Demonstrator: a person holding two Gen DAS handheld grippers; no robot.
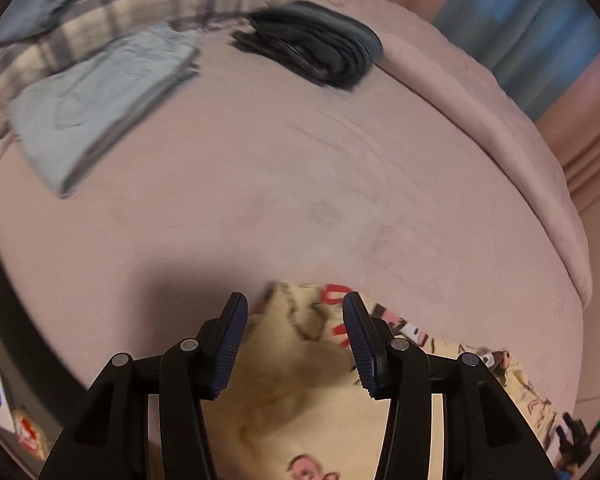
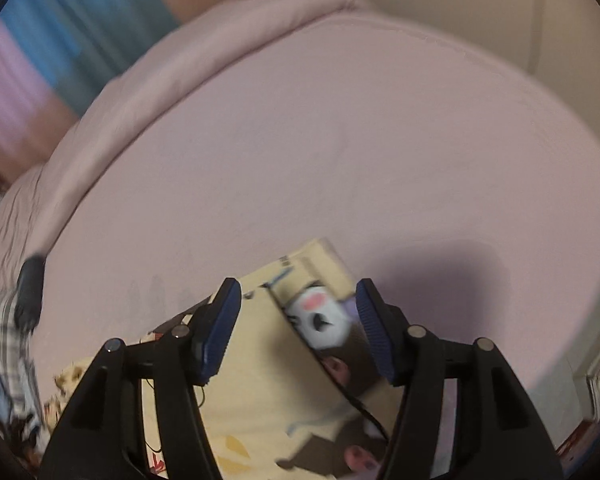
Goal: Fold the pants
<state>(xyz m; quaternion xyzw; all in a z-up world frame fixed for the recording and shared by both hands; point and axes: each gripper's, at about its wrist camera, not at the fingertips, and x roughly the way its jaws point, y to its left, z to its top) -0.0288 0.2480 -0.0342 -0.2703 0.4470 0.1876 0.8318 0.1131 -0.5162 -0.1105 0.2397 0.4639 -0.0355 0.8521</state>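
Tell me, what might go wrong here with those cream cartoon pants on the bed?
Both grippers, left and right, hang open over the cream pants, so nothing is gripped yet. Closing here might pinch the pink bedsheet along with the cloth, or catch only one layer, leaving the fold crooked. A thin dark cord lies across the pants by the right gripper and could snag. Both views are blurred, so aim may be off.

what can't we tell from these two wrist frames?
- Cream printed pants: cut off by the bottom edge, partly behind the left hand-held gripper; fold state unclear.
- Same in the right view: right hand-held gripper covers the pants; motion blur smears the print.
- Dark folded item: blurred; garment type unreadable.
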